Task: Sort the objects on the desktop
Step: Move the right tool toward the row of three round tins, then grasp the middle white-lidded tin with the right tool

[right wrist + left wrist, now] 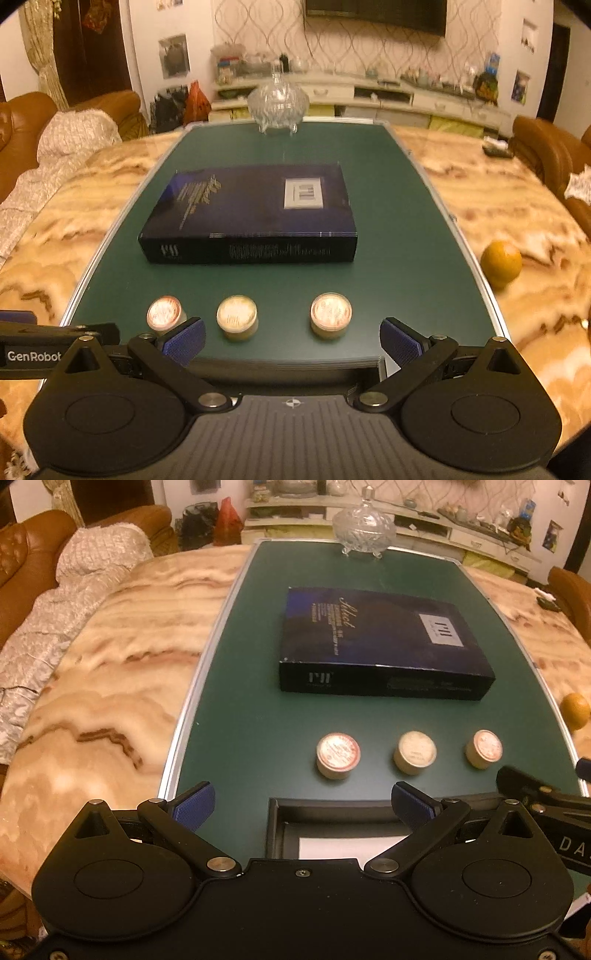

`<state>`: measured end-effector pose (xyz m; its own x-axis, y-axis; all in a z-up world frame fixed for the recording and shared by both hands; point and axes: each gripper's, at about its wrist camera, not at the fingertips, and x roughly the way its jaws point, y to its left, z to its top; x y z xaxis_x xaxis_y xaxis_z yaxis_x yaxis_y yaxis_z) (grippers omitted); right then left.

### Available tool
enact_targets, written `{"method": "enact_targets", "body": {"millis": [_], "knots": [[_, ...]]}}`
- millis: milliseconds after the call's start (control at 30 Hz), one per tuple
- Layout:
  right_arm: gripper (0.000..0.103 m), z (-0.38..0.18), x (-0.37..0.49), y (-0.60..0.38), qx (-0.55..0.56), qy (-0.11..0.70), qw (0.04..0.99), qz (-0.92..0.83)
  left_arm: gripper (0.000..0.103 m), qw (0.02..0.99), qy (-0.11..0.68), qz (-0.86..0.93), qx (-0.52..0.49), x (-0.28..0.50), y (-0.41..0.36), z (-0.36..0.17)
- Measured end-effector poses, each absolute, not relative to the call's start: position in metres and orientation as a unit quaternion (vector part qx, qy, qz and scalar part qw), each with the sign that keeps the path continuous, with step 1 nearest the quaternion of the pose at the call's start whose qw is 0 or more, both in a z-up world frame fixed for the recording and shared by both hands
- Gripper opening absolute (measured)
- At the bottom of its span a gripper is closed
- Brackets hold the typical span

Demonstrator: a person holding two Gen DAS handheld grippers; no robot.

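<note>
Tray (275, 823) with white sheet visible only from left wrist; orange (501, 263) whole only from right. Fingers of left gripper (303, 805) and right gripper (293, 341) wide, empty.

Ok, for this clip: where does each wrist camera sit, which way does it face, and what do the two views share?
Left wrist view: on the left gripper, low over the green mat's near edge, facing across it; own open blue-padded fingers show, the right gripper intruding.
Right wrist view: on the right gripper, facing likewise; own open fingers show, left gripper beside them.
Shared: dark blue box, three small round jars, lidded glass dish, orange fruit.
</note>
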<state>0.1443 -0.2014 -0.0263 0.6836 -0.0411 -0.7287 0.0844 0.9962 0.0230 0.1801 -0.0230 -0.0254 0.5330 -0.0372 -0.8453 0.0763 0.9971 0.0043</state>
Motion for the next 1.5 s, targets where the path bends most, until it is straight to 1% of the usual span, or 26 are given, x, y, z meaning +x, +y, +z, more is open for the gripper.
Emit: {"method": "enact_targets", "body": {"millis": [100,267,333,667,700,767,900,967,1167,1300,1333,1500], "knots": [[0.103,-0.03,0.151,-0.203,0.028,0.389,0.92,-0.034,0.103,0.875,0.482,-0.03,0.021,0.184,-0.023,-0.027],[0.103,-0.036,0.17,-0.213,0.035,0.412,0.91,-0.019,0.103,0.874,0.484,-0.031,0.022,0.193,-0.027,-0.028],[0.103,-0.037,0.177,-0.213,0.018,0.422,0.906,-0.018,0.103,0.874,0.485,-0.031,0.023,0.196,-0.029,-0.029],[0.103,-0.054,0.211,-0.238,0.056,0.451,0.89,-0.038,0.103,0.878,0.477,-0.008,0.032,0.204,-0.027,-0.031],[0.102,-0.057,0.215,-0.241,0.059,0.454,0.888,-0.037,0.103,0.879,0.476,-0.003,0.035,0.205,-0.026,-0.031],[0.093,-0.063,0.222,-0.246,0.062,0.461,0.884,-0.038,0.103,0.877,0.479,-0.004,0.035,0.206,-0.025,-0.032],[0.09,-0.076,0.231,-0.247,0.049,0.474,0.879,-0.037,0.103,0.874,0.484,-0.008,0.03,0.208,-0.023,-0.036],[0.085,-0.084,0.234,-0.247,0.044,0.48,0.875,-0.037,0.103,0.873,0.486,-0.009,0.031,0.207,-0.023,-0.038],[0.076,-0.1,0.242,-0.247,0.048,0.497,0.866,-0.031,0.103,0.871,0.49,-0.011,0.034,0.207,-0.022,-0.044],[0.071,-0.104,0.245,-0.247,0.046,0.499,0.865,-0.029,0.103,0.868,0.496,-0.011,0.033,0.206,-0.02,-0.049],[0.068,-0.104,0.245,-0.246,0.045,0.5,0.865,-0.028,0.103,0.867,0.496,-0.012,0.034,0.205,-0.02,-0.049],[0.064,-0.105,0.25,-0.247,0.046,0.503,0.863,-0.027,0.103,0.866,0.499,-0.011,0.032,0.203,-0.018,-0.051]]}}
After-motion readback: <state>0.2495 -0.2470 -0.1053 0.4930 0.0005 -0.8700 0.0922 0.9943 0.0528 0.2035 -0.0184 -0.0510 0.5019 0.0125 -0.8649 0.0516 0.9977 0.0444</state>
